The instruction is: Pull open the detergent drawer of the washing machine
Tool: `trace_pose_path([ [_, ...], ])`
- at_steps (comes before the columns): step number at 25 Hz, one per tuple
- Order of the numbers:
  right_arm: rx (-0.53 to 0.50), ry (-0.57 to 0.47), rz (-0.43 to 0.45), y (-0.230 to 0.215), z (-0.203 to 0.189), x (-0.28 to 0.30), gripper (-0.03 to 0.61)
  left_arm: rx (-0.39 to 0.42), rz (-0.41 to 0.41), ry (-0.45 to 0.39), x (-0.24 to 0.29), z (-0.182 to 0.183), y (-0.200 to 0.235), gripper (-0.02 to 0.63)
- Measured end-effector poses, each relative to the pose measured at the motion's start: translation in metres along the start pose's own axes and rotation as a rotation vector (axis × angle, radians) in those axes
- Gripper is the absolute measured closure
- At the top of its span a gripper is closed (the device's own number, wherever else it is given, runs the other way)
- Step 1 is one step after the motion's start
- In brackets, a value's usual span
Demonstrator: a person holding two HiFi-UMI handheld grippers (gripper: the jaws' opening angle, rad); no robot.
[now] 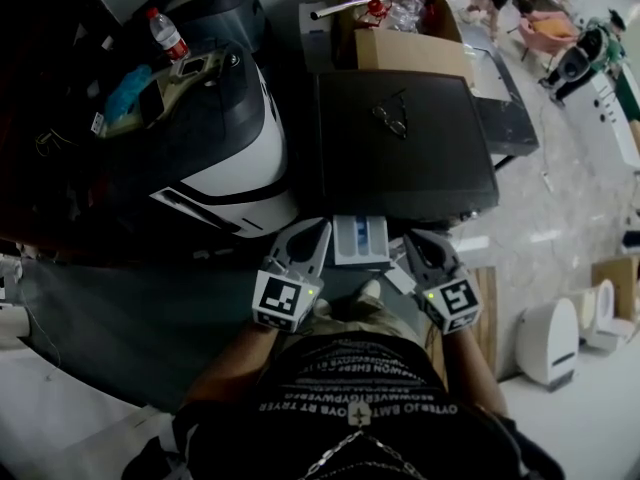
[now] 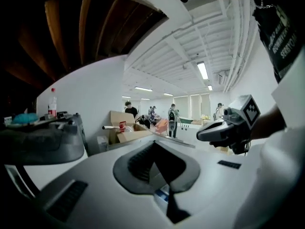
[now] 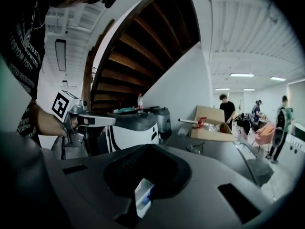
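Note:
The washing machine (image 1: 400,158) has a dark flat top and stands just ahead of me. From its front edge the detergent drawer (image 1: 360,240), white with blue inside, sticks out open between my two grippers. My left gripper (image 1: 316,232) hangs left of the drawer, shut with nothing in it. My right gripper (image 1: 420,242) hangs right of the drawer, its jaws also together and empty. Both are raised near my chest and touch nothing. In the left gripper view the drawer (image 2: 162,194) shows below the closed jaws, and the right gripper (image 2: 224,128) floats alongside. The right gripper view shows the drawer (image 3: 143,194) the same way.
A white and dark machine (image 1: 230,138) stands to the left with a water bottle (image 1: 167,34) on it. Glasses (image 1: 392,118) lie on the washer top. An open cardboard box (image 1: 400,28) sits behind it. A white bin (image 1: 548,340) stands at right. People stand farther back.

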State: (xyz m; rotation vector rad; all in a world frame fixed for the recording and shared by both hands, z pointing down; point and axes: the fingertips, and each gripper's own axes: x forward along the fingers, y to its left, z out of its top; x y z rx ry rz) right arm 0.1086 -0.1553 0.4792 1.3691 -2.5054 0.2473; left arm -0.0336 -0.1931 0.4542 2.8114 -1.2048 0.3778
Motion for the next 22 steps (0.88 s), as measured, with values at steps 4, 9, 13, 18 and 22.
trace_pose_path([
  [4, -0.027, -0.111, -0.022, 0.011, 0.046, -0.014, 0.577, 0.019, 0.047, -0.088, -0.018, 0.041, 0.004, 0.611],
  [9, -0.023, -0.177, -0.034, 0.018, 0.07, -0.023, 0.577, 0.015, 0.051, -0.137, -0.034, 0.063, 0.01, 0.611],
  [13, -0.016, -0.188, -0.038, 0.022, 0.07, -0.024, 0.577, 0.009, 0.054, -0.123, -0.038, 0.057, 0.015, 0.611],
  [18, -0.019, -0.188, -0.032, 0.03, 0.069, -0.028, 0.577, -0.001, 0.048, -0.112, -0.047, 0.051, 0.015, 0.611],
  [22, -0.013, -0.177, -0.029, 0.037, 0.068, -0.032, 0.577, -0.014, 0.043, -0.096, -0.055, 0.046, 0.013, 0.611],
])
